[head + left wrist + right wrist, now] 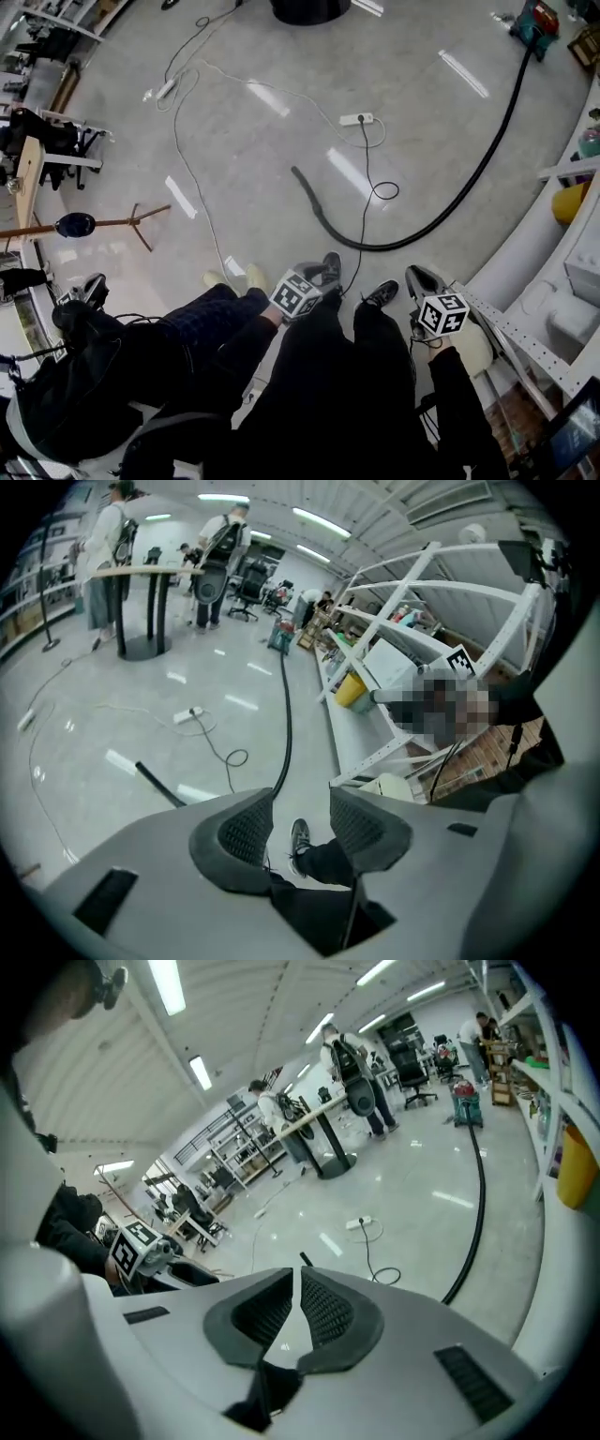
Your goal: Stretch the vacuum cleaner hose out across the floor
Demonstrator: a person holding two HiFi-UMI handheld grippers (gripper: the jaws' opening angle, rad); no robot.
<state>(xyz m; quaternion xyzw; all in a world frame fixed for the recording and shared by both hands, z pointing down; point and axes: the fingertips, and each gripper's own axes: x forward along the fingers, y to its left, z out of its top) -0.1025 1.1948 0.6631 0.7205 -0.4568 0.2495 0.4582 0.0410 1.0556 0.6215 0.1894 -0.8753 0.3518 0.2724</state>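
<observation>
The black vacuum hose [469,183] lies on the grey floor, running in a long curve from the teal and red vacuum cleaner [534,23] down to a bend and back up to its free end [298,174]. Both grippers are held high above the floor, apart from the hose. My left gripper [319,274] stands open with only a shoe far below between its jaws; its view shows the hose [286,714] ahead. My right gripper [422,279] is shut on nothing, its pads nearly touching. Its view shows the hose [478,1213] at the right.
A white power strip [356,119] with a black looped cord [384,190] lies near the hose end. White shelving [525,337] lines the right side. A stand [84,225] lies at the left, and a person in dark clothes [94,375] sits at lower left. People stand by a far table [141,572].
</observation>
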